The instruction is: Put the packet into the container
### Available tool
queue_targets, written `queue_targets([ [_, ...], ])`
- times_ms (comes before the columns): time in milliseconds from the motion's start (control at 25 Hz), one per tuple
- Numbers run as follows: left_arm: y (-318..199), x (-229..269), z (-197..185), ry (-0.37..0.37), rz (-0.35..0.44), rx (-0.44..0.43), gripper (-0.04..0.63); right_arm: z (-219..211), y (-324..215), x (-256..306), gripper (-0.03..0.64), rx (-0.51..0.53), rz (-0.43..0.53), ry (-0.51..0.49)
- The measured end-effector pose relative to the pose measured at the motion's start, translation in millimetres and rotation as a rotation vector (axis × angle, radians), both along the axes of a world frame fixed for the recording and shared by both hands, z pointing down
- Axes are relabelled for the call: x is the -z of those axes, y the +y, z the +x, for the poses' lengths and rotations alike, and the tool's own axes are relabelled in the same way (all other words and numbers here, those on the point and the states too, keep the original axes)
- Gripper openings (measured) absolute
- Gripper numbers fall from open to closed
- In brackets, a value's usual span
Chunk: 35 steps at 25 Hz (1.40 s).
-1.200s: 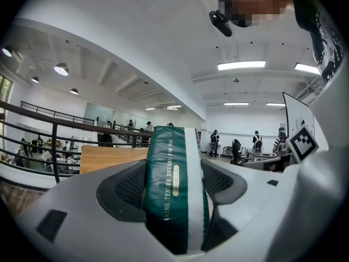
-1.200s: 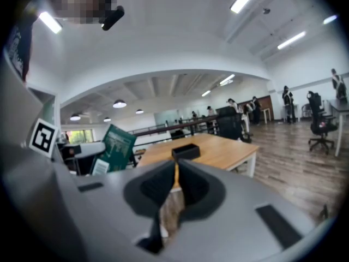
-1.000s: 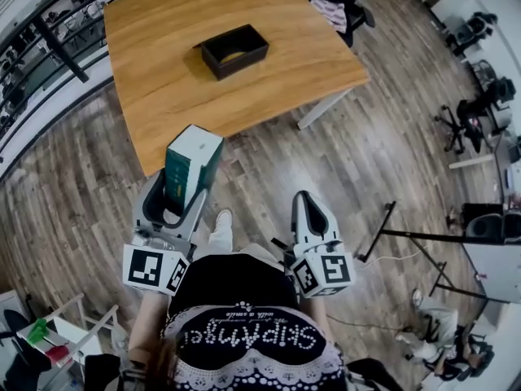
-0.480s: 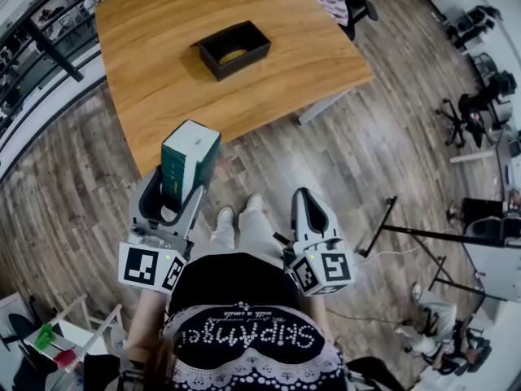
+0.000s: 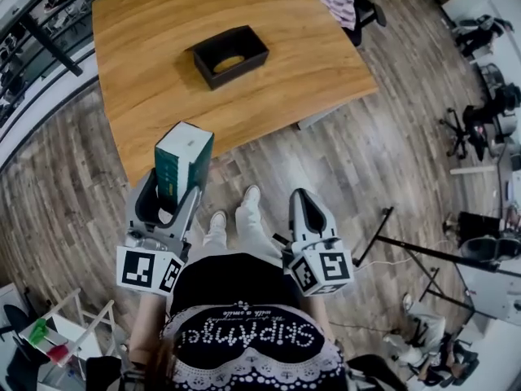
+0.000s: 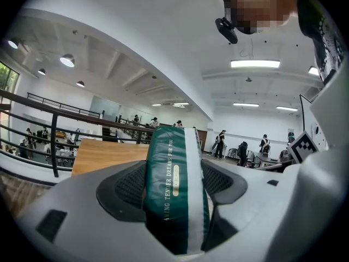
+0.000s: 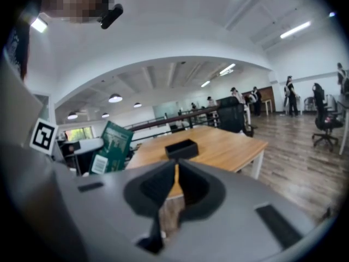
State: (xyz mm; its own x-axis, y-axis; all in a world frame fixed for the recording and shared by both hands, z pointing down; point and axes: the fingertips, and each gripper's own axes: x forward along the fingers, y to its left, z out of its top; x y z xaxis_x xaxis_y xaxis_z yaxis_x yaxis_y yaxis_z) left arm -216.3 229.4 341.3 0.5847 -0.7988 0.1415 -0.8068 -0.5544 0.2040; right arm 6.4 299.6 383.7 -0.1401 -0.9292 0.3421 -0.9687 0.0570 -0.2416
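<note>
Green packet (image 5: 182, 163) stands clamped in the left tool (image 5: 167, 192); right tool (image 5: 303, 196) is closed, empty. Container (image 5: 238, 73) sits on the bench (image 5: 146, 72).

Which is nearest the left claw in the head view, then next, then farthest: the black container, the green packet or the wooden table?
1. The green packet, gripped in the left claw itself.
2. The wooden table, its near edge just ahead.
3. The black container, farther ahead, mid-table.
</note>
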Motion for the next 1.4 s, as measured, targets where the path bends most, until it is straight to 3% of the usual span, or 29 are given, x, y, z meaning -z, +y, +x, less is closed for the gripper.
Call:
queue_targets([
  [400, -57.9, 10.5, 59.3, 0.001, 0.055, 0.096, 0.345, 77.0, -72.8, 7.0, 0.041, 0.063, 0.033, 0.015],
  [760, -80.3, 13.3, 89.2, -0.011, 0.067, 0.177, 0.345, 118.9, -108.9, 5.7, 0.041, 0.11, 0.046, -0.005],
  [1400, -106.1, 6.5, 111.9, -0.021, 0.045, 0.184, 0.344, 143.7, -132.8, -6.7, 0.041, 0.101, 0.012, -0.035],
])
